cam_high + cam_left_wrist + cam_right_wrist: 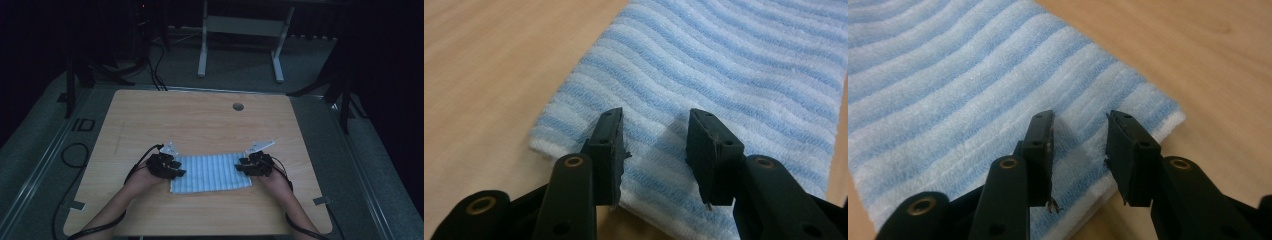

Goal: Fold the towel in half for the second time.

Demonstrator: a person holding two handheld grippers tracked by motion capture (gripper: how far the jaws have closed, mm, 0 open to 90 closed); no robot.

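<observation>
Folded striped towel [211, 173] lies flat near the tabletop's [200, 120] near edge. Left gripper [176, 169] and right gripper [243, 165] hover over its left and right ends, jaws apart, gripping nothing.

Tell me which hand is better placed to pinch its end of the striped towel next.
Roughly even, slightly the right. The right tool hangs open right over the near corner of the towel, its folded edge showing below the jaws. The left tool, also open, sits a bit further in from its corner.
</observation>
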